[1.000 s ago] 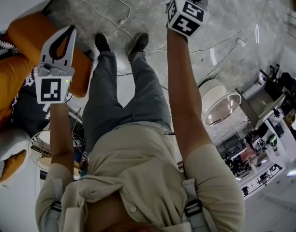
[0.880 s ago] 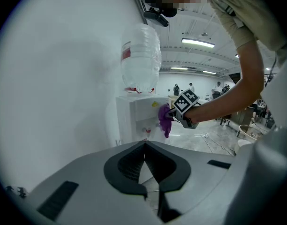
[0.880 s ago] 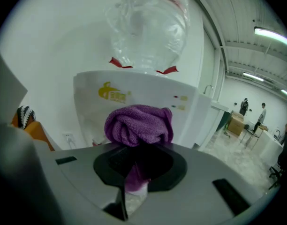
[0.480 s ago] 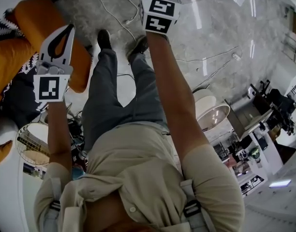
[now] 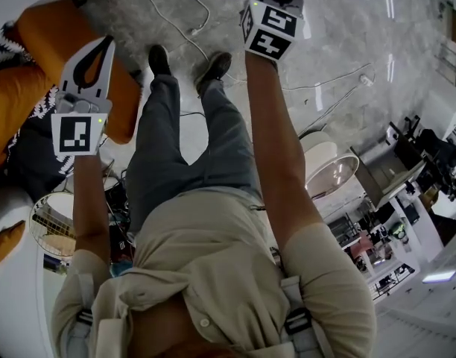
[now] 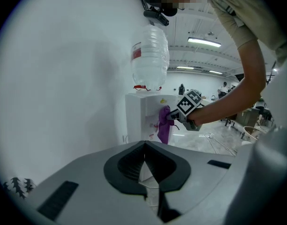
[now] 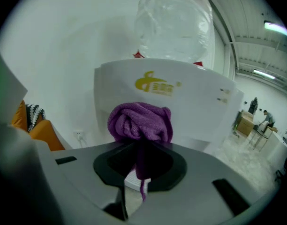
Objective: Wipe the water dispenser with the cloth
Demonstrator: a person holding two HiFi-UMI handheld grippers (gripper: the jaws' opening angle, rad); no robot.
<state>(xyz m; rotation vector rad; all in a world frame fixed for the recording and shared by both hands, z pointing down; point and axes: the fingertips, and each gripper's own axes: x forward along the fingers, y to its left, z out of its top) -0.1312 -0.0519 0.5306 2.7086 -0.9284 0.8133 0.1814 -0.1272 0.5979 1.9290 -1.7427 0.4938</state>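
- The cloth [image 7: 141, 121] is purple woven fabric, nubbly and matt.
- The water dispenser [image 7: 190, 107] has a smooth white plastic casing with a soft sheen.
- Its bottle [image 7: 174, 18] is clear, crinkled plastic.
- The left gripper [image 6: 144, 146] has a matt grey plastic shell with a black inner lining.
- The floor [image 5: 347, 43] is glossy and marble-veined.

A beige, short-sleeved shirt [image 5: 206, 274] was worn, crossed at its shoulders by grey straps [image 5: 291, 293] with black buckles. One pale button [image 5: 206, 323] was shown near the shirt's collar. Beyond the shirt, grey trousers [image 5: 179, 148] and black shoes [image 5: 159, 60] were seen.
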